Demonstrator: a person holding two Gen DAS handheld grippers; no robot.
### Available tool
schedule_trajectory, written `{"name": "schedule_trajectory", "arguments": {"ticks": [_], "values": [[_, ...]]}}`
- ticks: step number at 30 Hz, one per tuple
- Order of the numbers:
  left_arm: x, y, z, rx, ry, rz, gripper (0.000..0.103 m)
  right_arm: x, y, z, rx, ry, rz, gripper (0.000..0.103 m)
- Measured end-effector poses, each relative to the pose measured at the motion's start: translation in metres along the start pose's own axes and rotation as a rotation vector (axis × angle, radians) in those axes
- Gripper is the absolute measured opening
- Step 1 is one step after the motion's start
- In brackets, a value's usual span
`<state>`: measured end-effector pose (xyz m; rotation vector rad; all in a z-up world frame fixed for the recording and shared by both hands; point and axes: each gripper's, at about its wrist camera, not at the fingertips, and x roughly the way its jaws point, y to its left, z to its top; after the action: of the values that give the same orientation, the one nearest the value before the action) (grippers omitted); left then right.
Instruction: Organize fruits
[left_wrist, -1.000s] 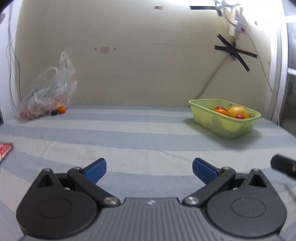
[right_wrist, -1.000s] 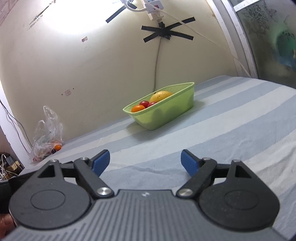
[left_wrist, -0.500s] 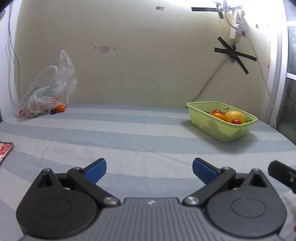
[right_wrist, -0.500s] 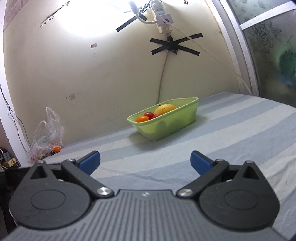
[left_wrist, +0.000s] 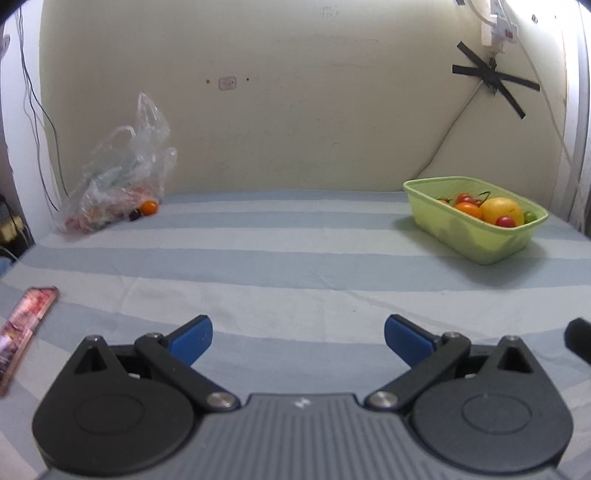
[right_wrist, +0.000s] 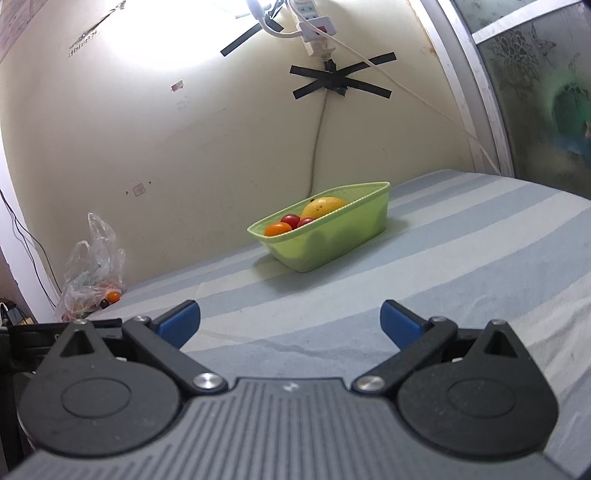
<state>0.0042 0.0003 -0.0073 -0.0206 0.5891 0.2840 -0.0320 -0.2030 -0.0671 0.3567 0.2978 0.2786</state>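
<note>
Left gripper (left_wrist: 298, 336): blue flat-padded fingertips spread wide apart, nothing between them; black jointed links on a ribbed grey body, low over the cloth.
Right gripper (right_wrist: 290, 320): same build, blue pads parted wide and empty, hovering above the cloth.
Striped sheet (left_wrist: 295, 266): soft woven fabric in pale blue and white bands, slightly wrinkled just ahead of both grippers.
Green basket (left_wrist: 484, 242): rectangular light-green plastic tub with finely meshed walls and a rolled rim, resting on the sheet far ahead and to the right of the left gripper, ahead and slightly right of centre from the right gripper (right_wrist: 332, 240).
Fruits in basket: a large smooth yellow-orange round fruit (left_wrist: 503, 210), an orange tomato-like one (left_wrist: 469, 210), small glossy red ones (left_wrist: 505, 220), a bit of green at the far corner.
Plastic bag (left_wrist: 118, 181): crinkled clear film, slumped against the wall far ahead-left of both grippers, contents blurred.
Loose fruit: a small orange ball (left_wrist: 149, 206) touching the bag's edge, a darker small one just beside it.
Flat packet (left_wrist: 22, 332): thin, red-printed, glossy, lying on the sheet left of the left gripper.
Wall (right_wrist: 221, 147): cream, scuffed, with crossed black tape strips (right_wrist: 340, 81).
</note>
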Motion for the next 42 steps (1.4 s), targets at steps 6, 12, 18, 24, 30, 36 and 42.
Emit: {"name": "schedule_trajectory", "arguments": {"ticks": [6,12,18,24,30,36,42], "values": [[-0.0002,-0.0032,0.0002,0.026,0.017,-0.004,0.103,-0.0004,0.0003,-0.0004,0.004,0.005,0.006,0.103],[0.0041,-0.0068,-0.0018,0.051,0.056,-0.021,0.103,-0.0006,-0.0001,-0.0007,0.009,0.003,0.006,0.103],[0.0019,-0.0075,-0.0027,0.066,0.045,-0.014,0.103,-0.0004,-0.0001,-0.0008,0.009,0.003,0.006,0.103],[0.0002,-0.0062,-0.0021,0.069,0.042,-0.017,0.103,0.0003,-0.0009,-0.001,0.014,0.005,0.011,0.103],[-0.0042,-0.0064,-0.0019,0.072,0.026,-0.033,0.103,0.0003,-0.0013,-0.0013,0.018,0.005,0.014,0.103],[-0.002,-0.0041,-0.0008,0.06,0.049,-0.035,0.103,0.0004,-0.0025,-0.0009,0.023,0.005,0.016,0.103],[0.0004,-0.004,-0.002,0.053,0.075,-0.04,0.103,0.0002,-0.0024,-0.0009,0.024,0.005,0.016,0.103]]}}
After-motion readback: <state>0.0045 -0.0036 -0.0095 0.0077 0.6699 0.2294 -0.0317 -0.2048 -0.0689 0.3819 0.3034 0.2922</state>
